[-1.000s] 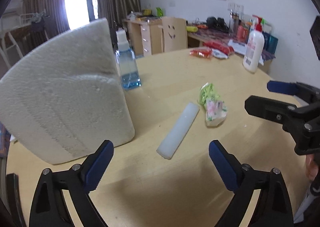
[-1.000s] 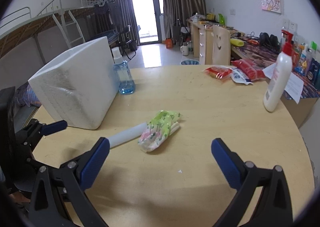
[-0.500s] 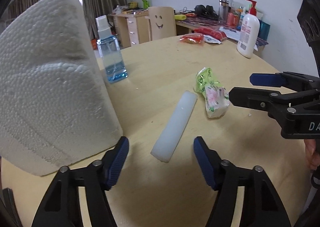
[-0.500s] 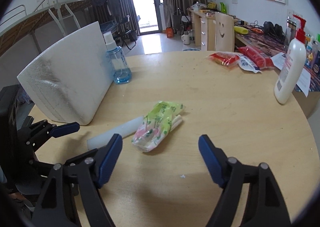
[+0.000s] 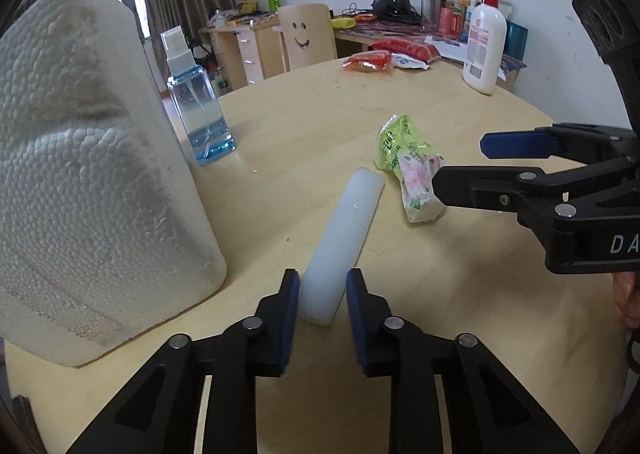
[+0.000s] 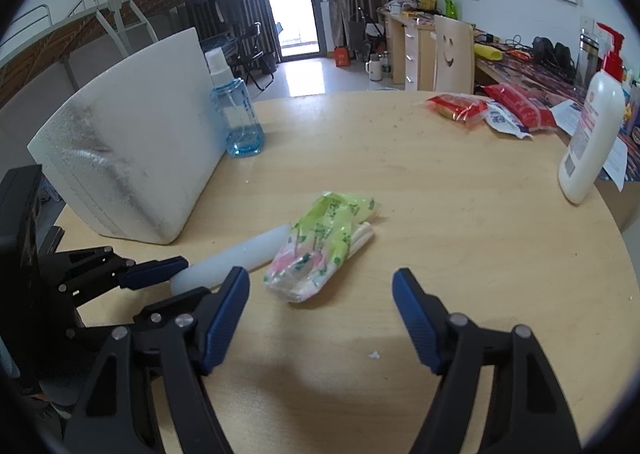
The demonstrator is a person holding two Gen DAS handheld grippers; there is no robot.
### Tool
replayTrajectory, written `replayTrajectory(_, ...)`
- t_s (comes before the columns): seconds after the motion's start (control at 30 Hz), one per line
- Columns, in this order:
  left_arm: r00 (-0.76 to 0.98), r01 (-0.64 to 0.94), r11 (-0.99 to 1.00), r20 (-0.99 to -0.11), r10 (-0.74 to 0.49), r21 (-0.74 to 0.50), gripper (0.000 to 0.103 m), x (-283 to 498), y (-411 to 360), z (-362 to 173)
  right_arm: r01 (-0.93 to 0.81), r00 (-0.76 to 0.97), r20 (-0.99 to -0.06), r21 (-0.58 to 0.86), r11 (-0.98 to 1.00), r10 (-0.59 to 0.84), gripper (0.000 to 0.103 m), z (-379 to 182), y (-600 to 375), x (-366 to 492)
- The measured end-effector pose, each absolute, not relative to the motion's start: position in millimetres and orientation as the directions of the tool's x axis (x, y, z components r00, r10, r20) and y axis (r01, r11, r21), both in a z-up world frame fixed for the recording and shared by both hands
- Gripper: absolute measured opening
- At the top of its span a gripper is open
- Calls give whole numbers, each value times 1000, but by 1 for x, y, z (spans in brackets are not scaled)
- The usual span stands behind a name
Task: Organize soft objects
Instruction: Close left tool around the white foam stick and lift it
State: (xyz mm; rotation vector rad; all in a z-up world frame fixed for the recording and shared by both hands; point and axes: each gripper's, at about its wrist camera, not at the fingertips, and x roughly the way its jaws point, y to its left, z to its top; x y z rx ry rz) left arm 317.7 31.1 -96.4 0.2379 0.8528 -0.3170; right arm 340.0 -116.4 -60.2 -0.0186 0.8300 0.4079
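A white foam stick (image 5: pixel 344 230) lies on the round wooden table (image 5: pixel 320 110). My left gripper (image 5: pixel 322 294) is shut on its near end; it also shows in the right wrist view (image 6: pixel 176 274) with the stick (image 6: pixel 240 256). A green and pink plastic pack (image 5: pixel 412 170) lies just right of the stick's far end. My right gripper (image 6: pixel 320 314) is open and empty, just short of the pack (image 6: pixel 320 250); it shows side-on in the left wrist view (image 5: pixel 460 162). A big white foam box (image 5: pixel 80 166) stands at the left.
A blue spray bottle (image 5: pixel 198 110) stands behind the foam box. A white pump bottle (image 5: pixel 484 46) and red snack packs (image 5: pixel 372 60) sit at the table's far right. A chair with a smiley face (image 5: pixel 306 36) stands beyond the table.
My left gripper moved forward and closed from wide open onto the foam stick's near end. My right gripper lowered toward the pack and narrowed somewhat.
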Motion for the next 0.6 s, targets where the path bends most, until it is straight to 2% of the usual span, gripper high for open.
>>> replayTrajectory(0.1, 624, 372, 924, -761, -175, 92, 18, 316, 29, -95, -359, 601, -721, 142, 923, 345, 78, -61, -116, 340)
replayTrajectory(0.27, 632, 376, 923, -751, -192, 81, 16, 313, 30, -91, -354, 599, -728, 133, 926, 334, 78, -62, -115, 342)
replayTrajectory(0.37, 647, 388, 918, -733, -210, 80, 16, 306, 30, -85, -351, 601, -731, 121, 928, 323, 69, -62, -112, 345)
replayTrajectory(0.6, 609, 435, 899, -753, -248, 56, 16, 302, 24, -90, -353, 578, -756, 109, 929, 308, 69, -68, -102, 354)
